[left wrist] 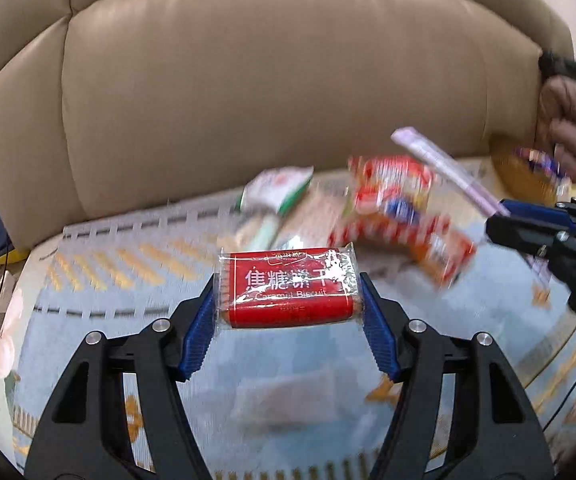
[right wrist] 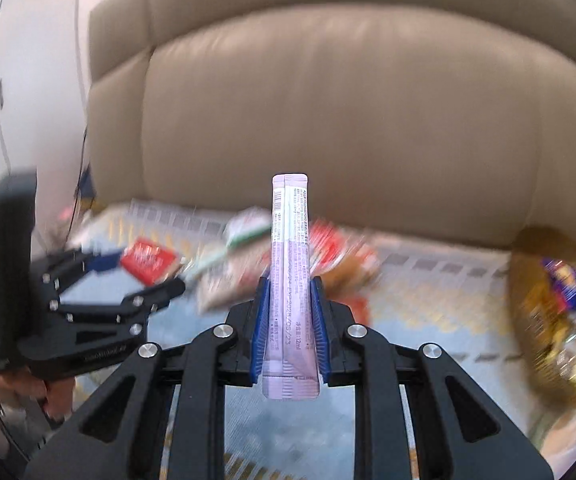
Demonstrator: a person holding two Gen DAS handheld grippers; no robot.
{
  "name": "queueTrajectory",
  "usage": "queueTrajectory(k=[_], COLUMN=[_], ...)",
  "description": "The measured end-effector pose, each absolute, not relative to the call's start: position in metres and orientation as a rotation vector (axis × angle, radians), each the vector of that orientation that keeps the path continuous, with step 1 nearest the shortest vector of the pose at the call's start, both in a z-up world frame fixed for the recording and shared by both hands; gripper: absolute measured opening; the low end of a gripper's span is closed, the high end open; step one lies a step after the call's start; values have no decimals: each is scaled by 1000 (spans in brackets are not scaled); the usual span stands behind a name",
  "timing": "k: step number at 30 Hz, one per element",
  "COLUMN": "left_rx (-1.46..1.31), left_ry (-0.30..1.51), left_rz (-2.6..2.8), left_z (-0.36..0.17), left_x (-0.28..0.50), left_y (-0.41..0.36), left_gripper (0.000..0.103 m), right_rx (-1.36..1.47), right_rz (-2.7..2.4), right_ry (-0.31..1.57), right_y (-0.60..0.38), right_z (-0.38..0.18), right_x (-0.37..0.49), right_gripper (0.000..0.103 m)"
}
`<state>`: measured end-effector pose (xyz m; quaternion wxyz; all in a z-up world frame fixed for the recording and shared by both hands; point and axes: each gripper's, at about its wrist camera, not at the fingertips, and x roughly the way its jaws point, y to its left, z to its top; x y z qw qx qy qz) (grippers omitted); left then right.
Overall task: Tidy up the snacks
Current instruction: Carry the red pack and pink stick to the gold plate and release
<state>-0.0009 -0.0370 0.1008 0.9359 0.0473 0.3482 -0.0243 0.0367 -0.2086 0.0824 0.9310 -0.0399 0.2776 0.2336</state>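
Note:
My left gripper point(left wrist: 290, 286) is shut on a red caramel biscuit pack point(left wrist: 288, 286), held crosswise above the patterned cloth point(left wrist: 107, 280). The same pack point(right wrist: 147, 264) and left gripper point(right wrist: 127, 276) show at the left of the right wrist view. My right gripper point(right wrist: 289, 292) is shut on a long pale purple sachet point(right wrist: 290, 256) that stands upright between the blue pads point(right wrist: 320, 320). In the left wrist view this sachet point(left wrist: 444, 168) and right gripper point(left wrist: 504, 216) are at the right. A blurred heap of snack packets point(left wrist: 392, 208) lies on the cloth behind both.
A beige leather sofa back point(left wrist: 267, 80) rises behind the cloth. A yellow woven basket point(right wrist: 544, 312) holding packets sits at the right, near a brown puffy jacket point(left wrist: 568, 120). A hand point(right wrist: 47, 392) holds the left gripper's handle. Cables hang at the far left.

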Motion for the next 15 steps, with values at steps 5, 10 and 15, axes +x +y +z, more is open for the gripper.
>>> queueTrajectory(k=[5,10,15], left_rx=[52,45,64], left_ry=[690,667,682], left_rz=[-90,-172,-312], left_z=[137,175,210], left_x=[27,61,95], left_y=[-52,-84,-135], left_gripper=[66,66,66], right_rx=[26,144,227], right_rz=[391,257,161], right_ry=[510,501,546], right_y=[-252,-314,-361], right_z=[119,140,143], right_x=[61,87,107], right_gripper=[20,20,20])
